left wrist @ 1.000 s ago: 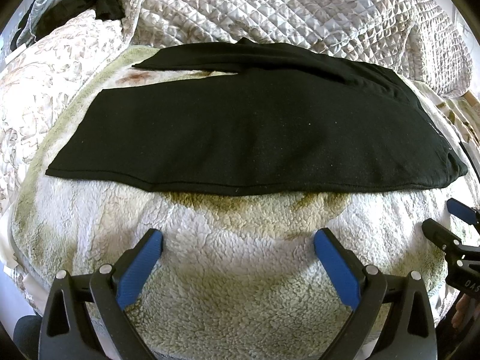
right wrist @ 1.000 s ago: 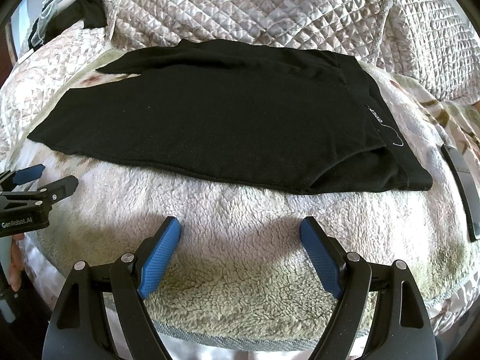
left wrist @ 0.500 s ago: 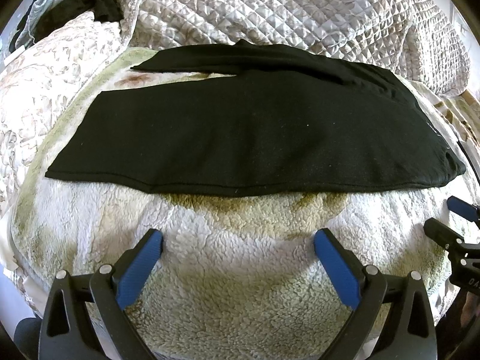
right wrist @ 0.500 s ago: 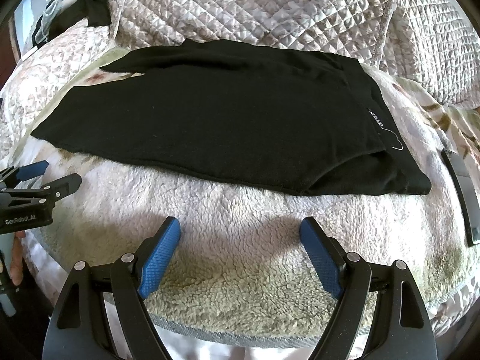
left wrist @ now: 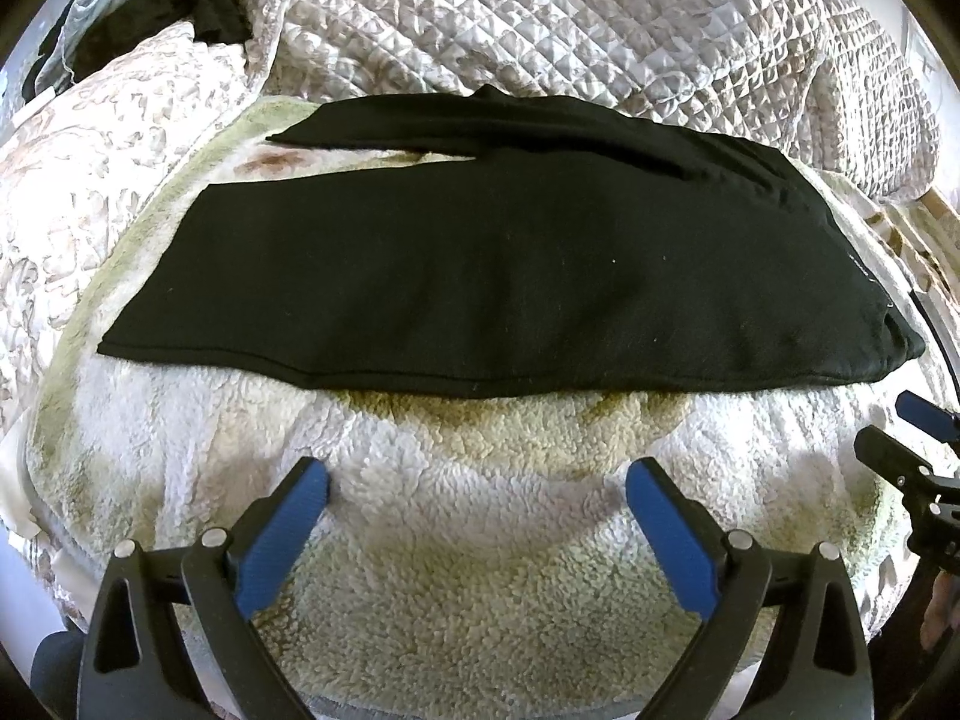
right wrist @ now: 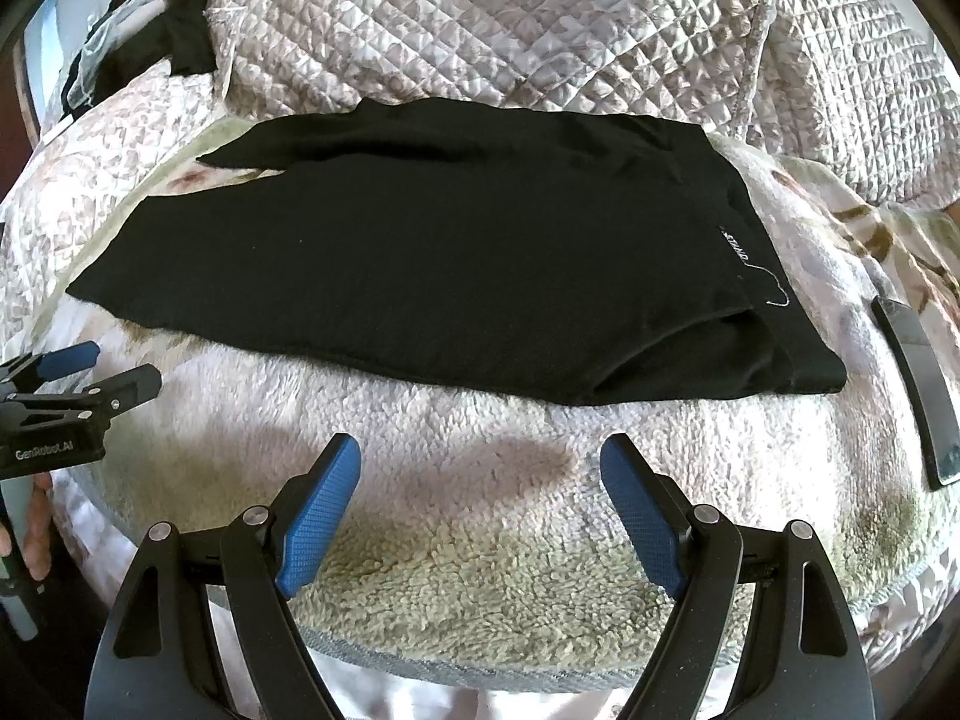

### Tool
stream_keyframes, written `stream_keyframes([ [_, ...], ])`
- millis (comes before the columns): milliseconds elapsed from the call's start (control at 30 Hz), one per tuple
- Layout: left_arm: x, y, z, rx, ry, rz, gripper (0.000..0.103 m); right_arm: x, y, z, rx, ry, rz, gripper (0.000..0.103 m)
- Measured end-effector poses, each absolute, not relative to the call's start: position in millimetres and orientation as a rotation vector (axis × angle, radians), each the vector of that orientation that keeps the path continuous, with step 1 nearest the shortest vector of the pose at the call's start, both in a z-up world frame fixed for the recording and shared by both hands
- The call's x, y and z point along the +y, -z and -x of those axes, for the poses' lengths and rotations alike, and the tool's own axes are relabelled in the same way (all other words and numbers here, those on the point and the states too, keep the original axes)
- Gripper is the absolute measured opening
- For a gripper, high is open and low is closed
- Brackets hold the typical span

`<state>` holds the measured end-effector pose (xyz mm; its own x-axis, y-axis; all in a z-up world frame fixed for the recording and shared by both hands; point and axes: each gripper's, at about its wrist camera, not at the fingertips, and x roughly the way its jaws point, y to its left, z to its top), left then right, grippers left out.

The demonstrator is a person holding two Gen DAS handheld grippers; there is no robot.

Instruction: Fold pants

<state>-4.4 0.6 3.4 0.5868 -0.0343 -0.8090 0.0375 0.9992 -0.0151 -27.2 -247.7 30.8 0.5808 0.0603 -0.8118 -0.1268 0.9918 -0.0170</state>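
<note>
Black pants (left wrist: 492, 276) lie flat on a fleecy cream blanket (left wrist: 480, 570), one leg folded over the other, waistband to the right, leg ends to the left. They also show in the right wrist view (right wrist: 432, 264), with a small white label near the waistband. My left gripper (left wrist: 477, 501) is open and empty, just short of the pants' near edge. My right gripper (right wrist: 480, 471) is open and empty, near the waistband end. Each gripper shows at the edge of the other's view.
A quilted bedspread (left wrist: 540, 24) rises behind the pants. A dark garment (left wrist: 180, 6) lies at the far left corner. A flat dark phone-like object (right wrist: 918, 396) lies on the blanket right of the waistband. The bed's front edge is just below the grippers.
Both grippers have shifted very slightly; the pants sit a little lower and left in the left view. Both stay open and the pants have not moved.
</note>
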Motion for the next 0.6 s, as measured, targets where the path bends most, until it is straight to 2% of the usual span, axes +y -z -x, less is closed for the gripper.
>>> stream_keyframes([
  [600,10,-7,-2,0.924,0.031,0.013,0.101,-265,-33,23,0.928,-0.07,0.033,0.082],
])
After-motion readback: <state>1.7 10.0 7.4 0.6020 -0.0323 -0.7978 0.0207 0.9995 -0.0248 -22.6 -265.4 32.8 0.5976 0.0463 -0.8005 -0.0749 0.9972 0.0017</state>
